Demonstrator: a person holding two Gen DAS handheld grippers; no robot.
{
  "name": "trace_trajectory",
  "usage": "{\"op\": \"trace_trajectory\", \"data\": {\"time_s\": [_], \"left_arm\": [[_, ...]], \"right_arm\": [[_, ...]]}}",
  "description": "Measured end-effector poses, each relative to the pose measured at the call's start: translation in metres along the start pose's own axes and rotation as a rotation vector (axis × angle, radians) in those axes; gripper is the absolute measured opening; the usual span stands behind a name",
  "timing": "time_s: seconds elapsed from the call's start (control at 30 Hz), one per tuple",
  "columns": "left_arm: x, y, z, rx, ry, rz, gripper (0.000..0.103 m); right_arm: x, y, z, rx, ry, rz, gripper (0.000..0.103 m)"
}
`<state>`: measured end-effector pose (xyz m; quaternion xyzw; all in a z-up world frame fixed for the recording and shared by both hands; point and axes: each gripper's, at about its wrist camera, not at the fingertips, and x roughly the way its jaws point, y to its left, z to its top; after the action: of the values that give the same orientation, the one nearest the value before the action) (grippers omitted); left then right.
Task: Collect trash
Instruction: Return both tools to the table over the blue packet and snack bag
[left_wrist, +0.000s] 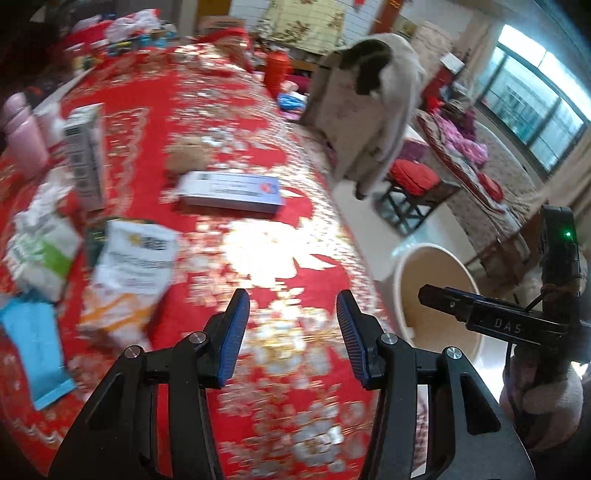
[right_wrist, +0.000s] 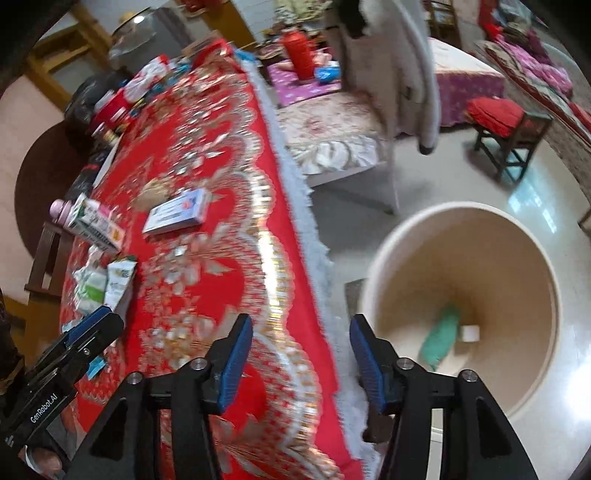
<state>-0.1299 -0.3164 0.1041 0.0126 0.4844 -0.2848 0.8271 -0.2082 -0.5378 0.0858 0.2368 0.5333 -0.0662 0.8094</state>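
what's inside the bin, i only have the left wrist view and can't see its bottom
Observer: The right wrist view looks down into the cream bin; a green wrapper lies at the bottom.
Operator: anything else in there
Observer: Yes, a small white piece right beside the green wrapper.
Operator: is the right gripper carrying something
Observer: No, the right gripper is open with nothing between its blue pads, over the tablecloth's white fringe.
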Motion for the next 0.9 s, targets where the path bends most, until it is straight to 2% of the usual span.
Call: {"op": "trace_trajectory", "data": {"time_s": [0.23, 0.4, 0.63, 0.9], "left_arm": [[-0.031, 0.060, -0.012, -0.101, -0.028, 0.095, 0.047], [-0.052, 0.112, -0.026, -0.202, -0.044, 0.151, 0.047], [-0.074, 0.179, -0.048, -0.356, -0.044, 0.194, 0.047], [-0.078, 0.228, -0.068, -0.463, -0.020, 0.208, 0.048]], "right_arm": [[0.024, 0.058, 0.008, -0.094, 0.037, 0.065, 0.055], [0.043, 0.101, 0.008, -0.158, 0.071, 0.105, 0.061], [0.071, 0.162, 0.001, -0.226, 0.125, 0.162, 0.065], [0.097, 0.211, -0.003, -0.202, 0.167, 0.203, 0.068]]}}
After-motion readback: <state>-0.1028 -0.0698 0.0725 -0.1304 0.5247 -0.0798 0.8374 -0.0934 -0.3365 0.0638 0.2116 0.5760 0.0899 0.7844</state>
